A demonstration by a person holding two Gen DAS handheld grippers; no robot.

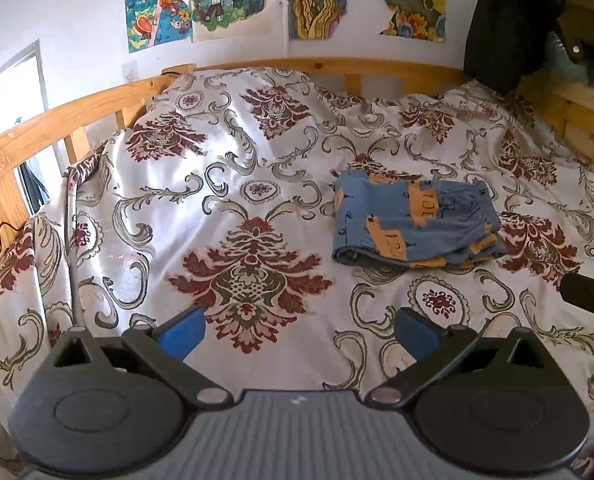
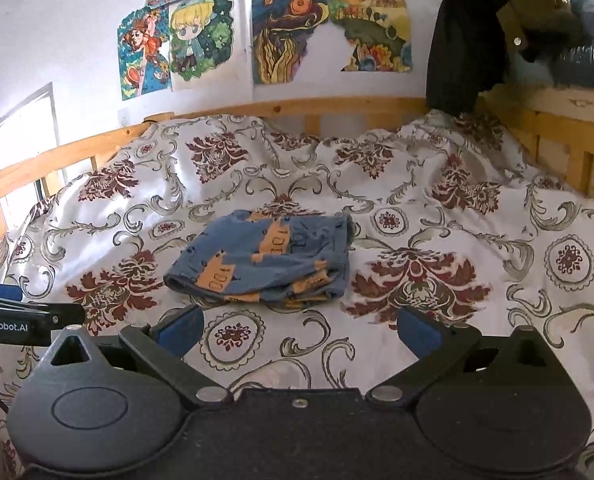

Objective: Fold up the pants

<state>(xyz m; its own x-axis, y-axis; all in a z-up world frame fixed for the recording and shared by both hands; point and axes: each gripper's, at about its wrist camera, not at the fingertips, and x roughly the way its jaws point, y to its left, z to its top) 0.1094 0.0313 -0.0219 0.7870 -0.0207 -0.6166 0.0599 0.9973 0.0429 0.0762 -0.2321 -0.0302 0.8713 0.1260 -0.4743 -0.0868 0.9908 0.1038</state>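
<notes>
The pants (image 2: 263, 258) lie on the bedspread (image 2: 437, 216), already folded into a small thick bundle, blue with orange figures. I take the bundle as the landmark for every place below. Behind it, well apart, runs the wooden bed rail (image 2: 277, 110), and above the rail the wall carries the coloured drawings (image 2: 329, 28). A dark coat (image 2: 457, 40) hangs behind the bundle and to its right.

The long axis of the bundle goes across the view, roughly parallel to the rail; the gathered waistband is at its right end and the folded edge faces the tongs.

The right gripper (image 2: 299, 330) is just in front of the bundle, almost centred on it, near but not touching. Its blue pads (image 2: 181, 330) stand wide apart and hold nothing. The left gripper (image 1: 299, 332) is in front of the bundle and to its left, farther off, so that in the left wrist view the pants (image 1: 415, 222) appear ahead and to the right. Its pads (image 1: 183, 334) are also spread and empty.

In my judgement the right gripper is the nearer one and meets the long side squarely. The fold looks nearly complete; perhaps only smoothing or one last check remains.
</notes>
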